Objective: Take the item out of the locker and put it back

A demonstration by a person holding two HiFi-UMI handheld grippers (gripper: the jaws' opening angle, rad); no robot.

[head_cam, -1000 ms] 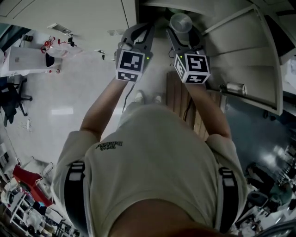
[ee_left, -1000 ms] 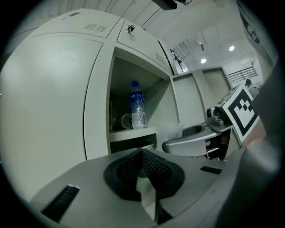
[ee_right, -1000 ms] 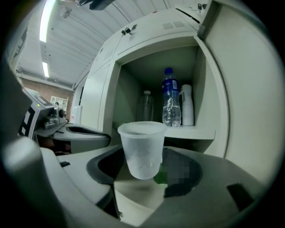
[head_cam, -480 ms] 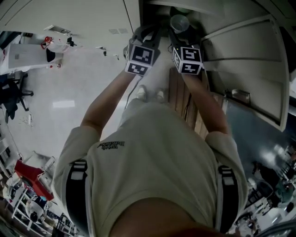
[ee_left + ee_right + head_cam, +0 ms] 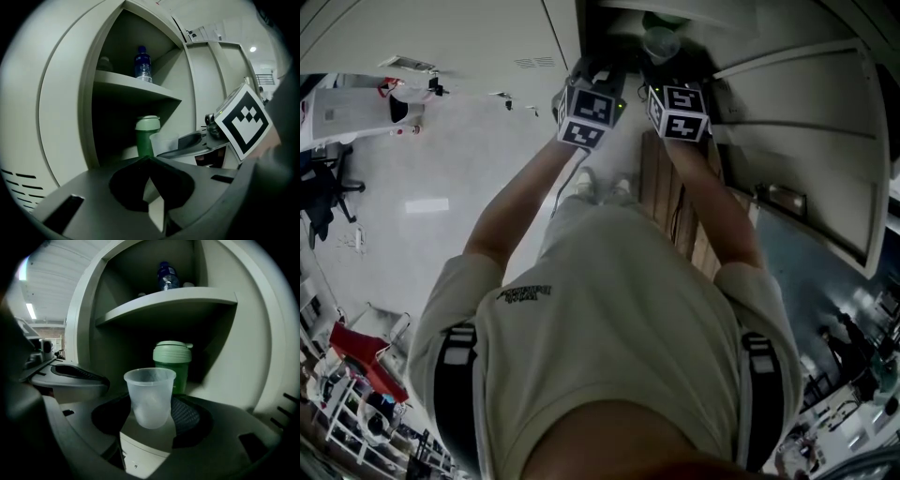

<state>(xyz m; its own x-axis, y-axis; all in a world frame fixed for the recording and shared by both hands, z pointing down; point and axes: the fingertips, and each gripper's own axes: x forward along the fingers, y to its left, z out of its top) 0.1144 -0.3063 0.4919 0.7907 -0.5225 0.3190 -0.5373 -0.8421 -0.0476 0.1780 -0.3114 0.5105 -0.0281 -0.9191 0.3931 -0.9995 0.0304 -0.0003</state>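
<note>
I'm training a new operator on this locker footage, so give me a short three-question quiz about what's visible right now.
1. True or false: the right gripper has its jaws shut on the clear cup.
2. Where does the water bottle stand? A) upper shelf B) lower compartment C) floor
3. Fill in: the lidded tumbler beyond the cup is ___ in colour.
Key: 1 true; 2 A; 3 green.
</note>
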